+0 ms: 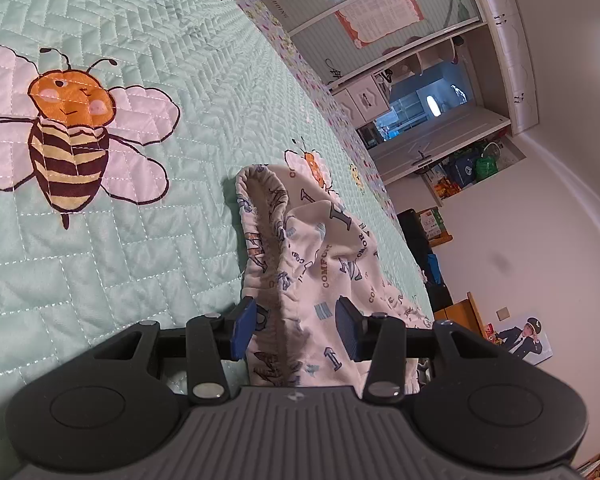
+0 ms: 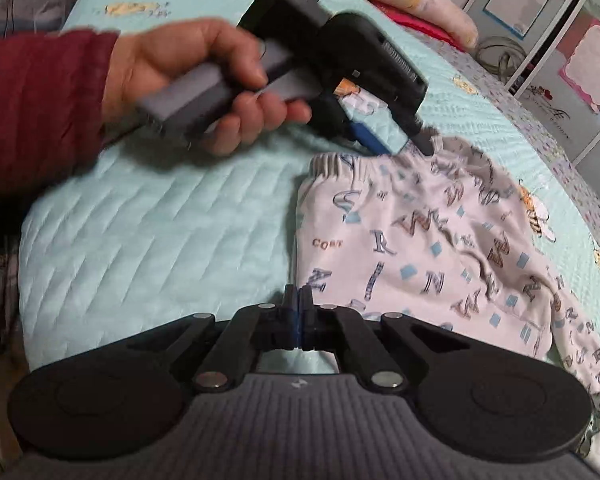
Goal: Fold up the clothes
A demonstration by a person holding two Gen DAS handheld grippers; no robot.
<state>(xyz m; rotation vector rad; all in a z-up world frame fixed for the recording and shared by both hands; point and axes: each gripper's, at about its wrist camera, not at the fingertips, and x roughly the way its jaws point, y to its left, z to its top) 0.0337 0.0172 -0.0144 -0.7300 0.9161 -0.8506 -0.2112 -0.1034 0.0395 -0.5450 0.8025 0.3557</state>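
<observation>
on the bed's quilt (image 2: pixel 148 216) lie the pants (image 2: pixel 432 240), white with printed letters, spread loosely with the gathered waistband (image 2: pixel 340 162) toward the left gripper and the legs trailing off to the lower right. they look light and limp, a soft knit that will sag and bunch wherever it is lifted, and slide easily over the smooth quilt. the elastic waistband is the thickest, firmest part, so i'd take hold there, at its two ends, or at a doubled edge.

the left gripper (image 1: pixel 296 326), in a hand (image 2: pixel 204 80) with a red sleeve (image 2: pixel 40 112), has its jaws released, straddling the waistband without pinching it. the right gripper (image 2: pixel 298 304) sits at the pants' near edge with jaws clenched; whether any cloth is caught between them i cannot tell.
</observation>
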